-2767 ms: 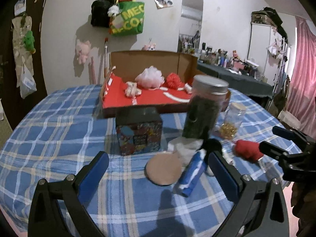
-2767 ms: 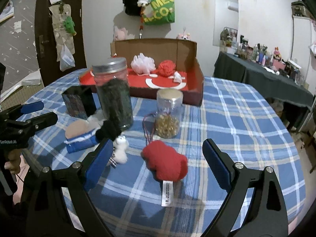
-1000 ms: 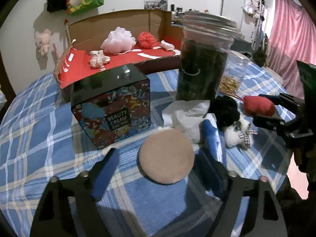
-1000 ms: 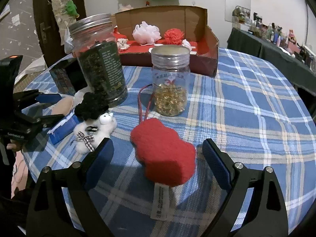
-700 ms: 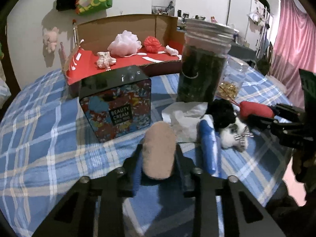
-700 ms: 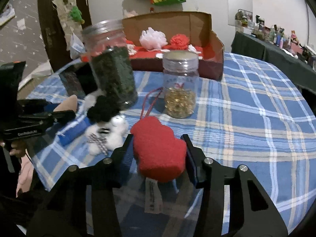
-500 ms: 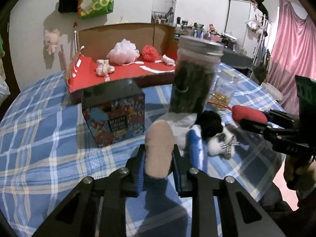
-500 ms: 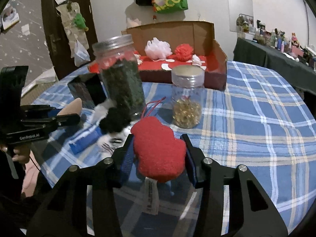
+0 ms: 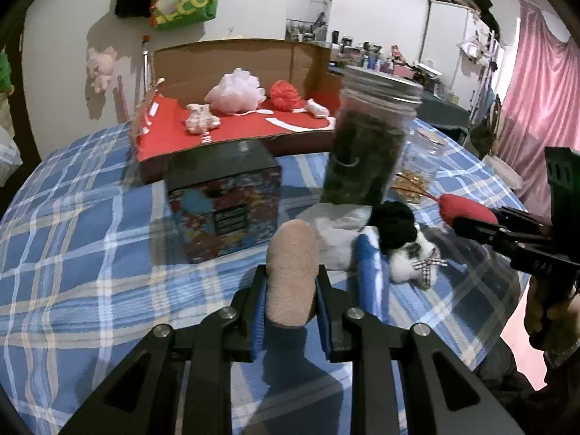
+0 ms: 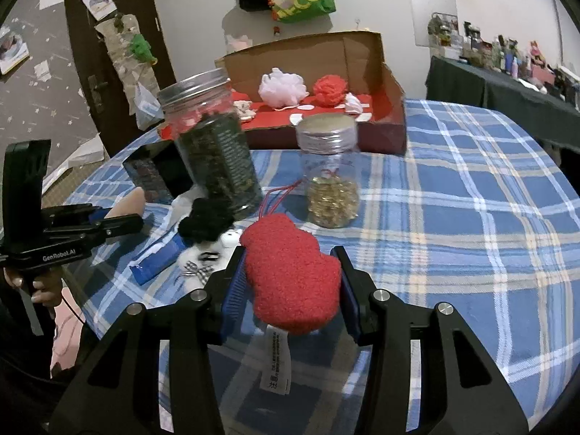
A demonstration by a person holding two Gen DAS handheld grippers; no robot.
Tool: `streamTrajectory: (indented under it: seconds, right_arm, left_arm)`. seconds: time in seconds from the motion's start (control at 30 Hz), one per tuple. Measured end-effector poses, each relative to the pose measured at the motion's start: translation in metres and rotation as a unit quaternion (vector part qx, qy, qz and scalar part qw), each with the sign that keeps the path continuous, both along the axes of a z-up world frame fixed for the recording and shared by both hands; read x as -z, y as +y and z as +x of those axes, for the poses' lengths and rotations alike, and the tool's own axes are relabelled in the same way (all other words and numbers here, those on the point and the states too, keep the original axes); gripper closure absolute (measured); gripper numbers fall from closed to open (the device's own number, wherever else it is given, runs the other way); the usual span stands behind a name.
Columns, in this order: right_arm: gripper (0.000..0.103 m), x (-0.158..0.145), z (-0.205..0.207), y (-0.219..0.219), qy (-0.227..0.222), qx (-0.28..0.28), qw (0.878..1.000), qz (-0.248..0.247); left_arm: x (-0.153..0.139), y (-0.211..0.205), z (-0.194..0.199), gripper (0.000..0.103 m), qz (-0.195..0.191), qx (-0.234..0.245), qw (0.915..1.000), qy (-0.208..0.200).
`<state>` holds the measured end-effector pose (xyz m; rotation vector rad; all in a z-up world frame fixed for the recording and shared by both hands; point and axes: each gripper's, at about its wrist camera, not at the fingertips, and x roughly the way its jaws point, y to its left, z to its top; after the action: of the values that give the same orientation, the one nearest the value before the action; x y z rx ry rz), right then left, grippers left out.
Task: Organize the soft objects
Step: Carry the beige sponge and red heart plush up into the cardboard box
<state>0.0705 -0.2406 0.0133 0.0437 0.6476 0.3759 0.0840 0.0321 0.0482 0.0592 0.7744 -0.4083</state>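
My left gripper [image 9: 291, 282] is shut on a tan round puff [image 9: 291, 272], squeezed edge-on and lifted off the table. Held above the cloth, a red fuzzy plush [image 10: 290, 279] with a white tag sits between the pads of my right gripper [image 10: 290, 272], which is shut on it. From the left wrist view the right gripper [image 9: 471, 223] shows at the right with the red plush [image 9: 464, 208]. A black-and-white plush [image 9: 402, 246] lies on the table beside a blue packet [image 9: 368, 272]. The cardboard box [image 9: 232, 137] with red lining holds a pink pouf [image 9: 235, 88] and a red pouf [image 9: 284, 94].
A tall dark-filled jar [image 9: 366, 145], a small jar of gold beads [image 10: 331, 185] and a patterned black box [image 9: 224, 199] stand between me and the cardboard box. White tissue [image 9: 333, 228] lies by the tall jar. The blue plaid tablecloth [image 10: 471, 199] stretches to the right. A person's hand [image 9: 551, 311] holds the right gripper.
Both grippers closed from open: the left took hold of the tan puff, the right took the red plush. Both objects have risen off the table.
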Motion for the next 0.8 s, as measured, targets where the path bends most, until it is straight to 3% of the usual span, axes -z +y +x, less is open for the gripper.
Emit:
streamTrajectory:
  seconds: [0.53,0.8]
  right_arm:
    - [0.059,0.001,0.013,-0.049,0.034,0.045,0.998,0.021]
    - [0.059,0.003,0.036,-0.076,0.065,0.061,0.995,0.045]
  left_arm:
    - [0.007,0.058,0.016,0.078,0.004,-0.077,0.9966,0.026]
    - [0.008,0.076,0.037,0.078,0.009,-0.089,0.995,0.045]
